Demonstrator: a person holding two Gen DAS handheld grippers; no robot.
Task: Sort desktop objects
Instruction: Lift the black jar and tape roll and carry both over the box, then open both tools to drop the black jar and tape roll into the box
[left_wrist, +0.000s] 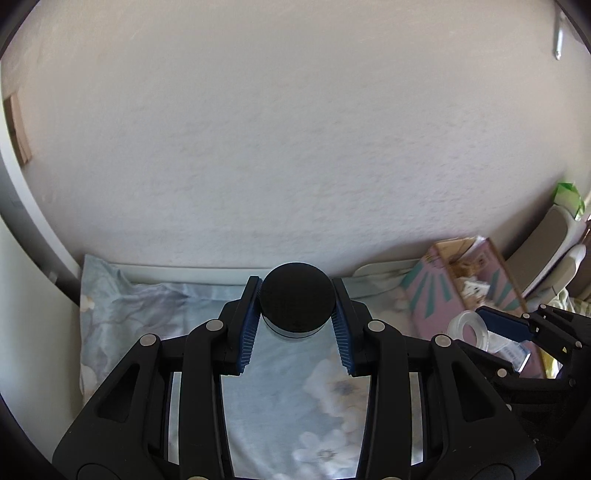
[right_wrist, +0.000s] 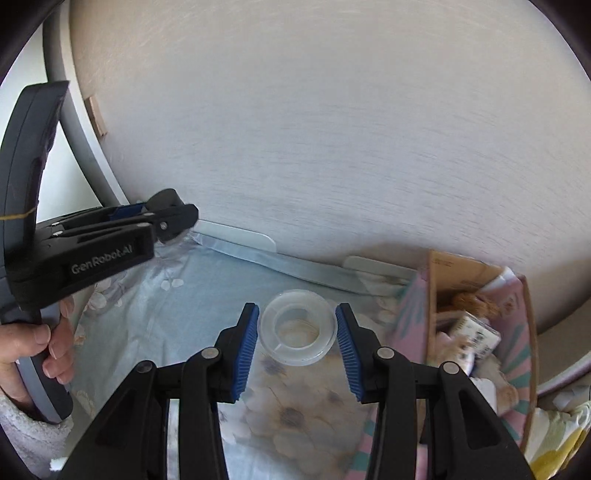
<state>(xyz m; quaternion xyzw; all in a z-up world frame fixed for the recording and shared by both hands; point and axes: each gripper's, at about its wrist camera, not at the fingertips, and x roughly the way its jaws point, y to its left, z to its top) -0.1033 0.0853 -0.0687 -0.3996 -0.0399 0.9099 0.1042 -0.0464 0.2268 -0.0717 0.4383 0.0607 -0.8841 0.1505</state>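
Black-lidded jar (left_wrist: 295, 301), clear tape roll (right_wrist: 297, 326) (translucent)

Black-lidded jar (left_wrist: 297, 299) upright; clear tape roll (right_wrist: 297, 326) lies flat.

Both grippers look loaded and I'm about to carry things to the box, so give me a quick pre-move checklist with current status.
1. Left gripper closed on the black-lidded jar: ok, both blue pads touch its sides.
2. Jar clear of the floral cloth: cannot tell.
3. Right gripper around the clear tape roll: ok, the roll sits between the fingers.
4. Firm grip on the tape roll: cannot tell; narrow gaps show on both sides.
5. Pink box open to receive items: ok, though it already holds some packets.
6. Grippers apart from each other: ok, the left one is off to the side in the right wrist view.
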